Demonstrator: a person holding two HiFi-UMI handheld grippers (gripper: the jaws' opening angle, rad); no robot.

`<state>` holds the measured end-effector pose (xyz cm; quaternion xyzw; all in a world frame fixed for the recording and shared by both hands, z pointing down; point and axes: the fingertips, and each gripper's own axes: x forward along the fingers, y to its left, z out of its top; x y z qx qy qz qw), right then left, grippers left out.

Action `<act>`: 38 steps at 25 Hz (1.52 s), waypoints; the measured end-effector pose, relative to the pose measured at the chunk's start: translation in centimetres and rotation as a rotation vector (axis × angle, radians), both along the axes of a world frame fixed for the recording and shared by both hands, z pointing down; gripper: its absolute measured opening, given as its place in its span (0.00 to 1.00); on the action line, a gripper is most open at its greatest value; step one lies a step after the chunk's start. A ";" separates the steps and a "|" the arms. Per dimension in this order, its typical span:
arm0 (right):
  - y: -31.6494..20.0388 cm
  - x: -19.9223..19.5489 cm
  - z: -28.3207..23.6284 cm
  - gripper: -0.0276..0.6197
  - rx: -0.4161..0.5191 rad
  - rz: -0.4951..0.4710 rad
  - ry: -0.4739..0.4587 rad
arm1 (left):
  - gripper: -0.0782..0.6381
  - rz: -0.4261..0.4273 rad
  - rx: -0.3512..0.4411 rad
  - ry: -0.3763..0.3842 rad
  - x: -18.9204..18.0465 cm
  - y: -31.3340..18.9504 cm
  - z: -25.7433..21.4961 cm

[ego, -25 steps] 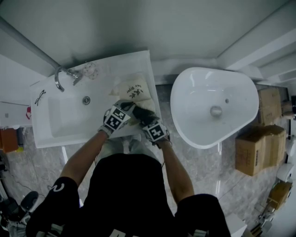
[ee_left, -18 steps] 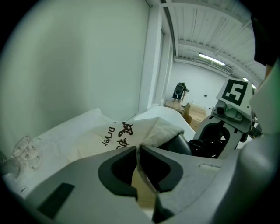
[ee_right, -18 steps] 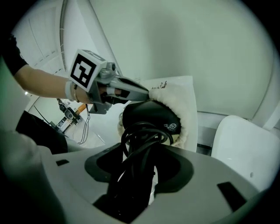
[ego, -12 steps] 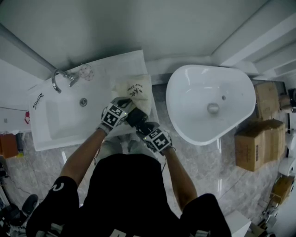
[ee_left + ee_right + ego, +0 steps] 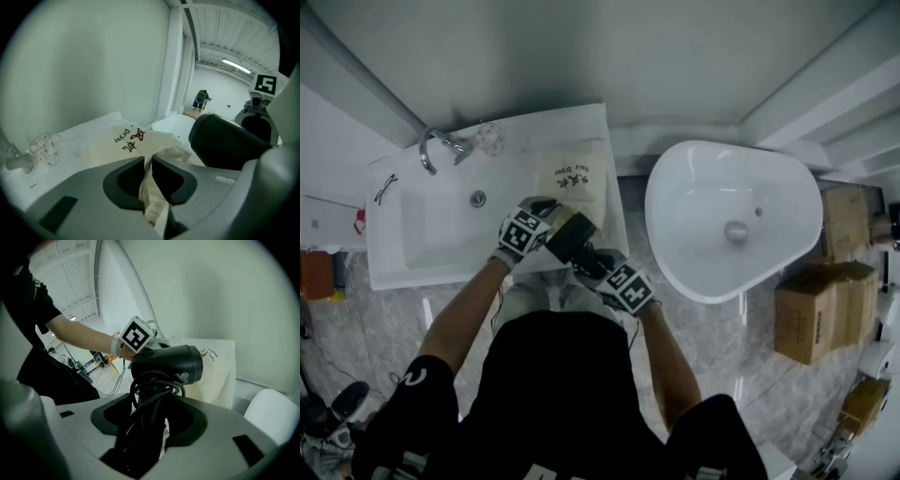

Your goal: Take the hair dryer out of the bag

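Note:
A cream cloth bag (image 5: 577, 183) printed "Hair Dryer" lies on the white counter to the right of the sink. My left gripper (image 5: 547, 206) is shut on the bag's near edge. Its jaws have just been opening a little, and the cloth (image 5: 149, 187) still runs between them. The black hair dryer (image 5: 569, 237) is out of the bag and held in the air over the counter's front edge. My right gripper (image 5: 587, 256) is shut on its handle, which has the cord wound around it (image 5: 152, 385). The dryer's barrel (image 5: 168, 364) points toward the left gripper.
The sink basin (image 5: 441, 234) with its faucet (image 5: 441, 148) and a clear glass (image 5: 487, 138) lies left of the bag. A second white basin (image 5: 731, 220) stands to the right. Cardboard boxes (image 5: 820, 300) sit on the floor at far right.
The right gripper has risen and drawn back with the hair dryer, which has come out of the bag's mouth. The left gripper has stayed at the bag's edge.

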<state>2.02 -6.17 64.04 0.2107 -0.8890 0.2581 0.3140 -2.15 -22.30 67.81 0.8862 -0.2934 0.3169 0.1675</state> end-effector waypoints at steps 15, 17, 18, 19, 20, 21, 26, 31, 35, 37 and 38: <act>-12.8 0.1 -2.6 0.37 0.190 0.155 0.031 | 0.18 -0.143 0.030 0.078 -6.5 2.2 -1.4; -14.4 -0.5 -2.9 0.37 0.202 0.168 0.036 | 0.18 -0.181 0.049 0.093 -7.5 2.2 -2.0; -15.2 -0.9 -3.0 0.37 0.208 0.170 0.038 | 0.18 -0.197 0.059 0.100 -8.0 2.1 -2.4; -15.9 -1.3 -3.0 0.37 0.214 0.169 0.040 | 0.18 -0.213 0.069 0.106 -8.5 1.9 -2.7; -16.5 -1.8 -3.0 0.37 0.218 0.168 0.042 | 0.18 -0.227 0.079 0.112 -9.0 1.7 -3.1; -17.1 -2.3 -2.9 0.37 0.222 0.167 0.045 | 0.18 -0.241 0.088 0.118 -9.6 1.5 -3.4; -19.3 -3.6 -0.4 0.37 0.213 0.197 0.080 | 0.17 -0.315 0.124 0.154 -11.8 1.1 -4.7; -20.6 -3.7 3.8 0.37 0.166 0.229 0.132 | 0.16 -0.356 0.160 0.186 -13.4 0.9 -6.3; -20.7 -3.7 7.2 0.37 0.116 0.231 0.172 | 0.16 -0.387 0.162 0.194 -14.6 0.8 -6.6; -20.4 -3.5 8.7 0.37 0.096 0.237 0.201 | 0.15 -0.395 0.161 0.199 -15.0 0.9 -6.5; -20.2 -3.3 9.3 0.37 0.085 0.243 0.214 | 0.15 -0.398 0.160 0.202 -15.1 0.9 -6.5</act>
